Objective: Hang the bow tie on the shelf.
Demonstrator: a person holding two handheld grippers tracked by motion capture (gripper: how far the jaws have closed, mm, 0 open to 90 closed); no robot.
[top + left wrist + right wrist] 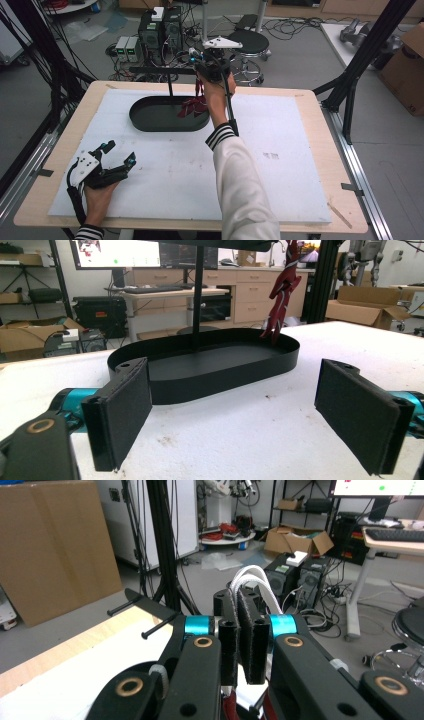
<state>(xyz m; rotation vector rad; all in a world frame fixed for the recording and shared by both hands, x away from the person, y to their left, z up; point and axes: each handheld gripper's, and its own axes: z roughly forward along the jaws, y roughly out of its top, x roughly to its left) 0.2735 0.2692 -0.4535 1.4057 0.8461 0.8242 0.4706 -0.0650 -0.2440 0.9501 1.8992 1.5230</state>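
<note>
Right tool [201,86] pinches red cloth [192,107] hanging over black tray [150,122].

Black oval tray [150,121] with a low upright wall, lying flat on the white mat toward the table's far side, thin black post [170,85] rising from it, dark red strap [192,106] with white edging — hanging limp over the tray's right end, lower part bunched inside it.

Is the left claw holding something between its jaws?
No, the left claw is open with nothing between its jaws, resting apart from the black tray.
</note>
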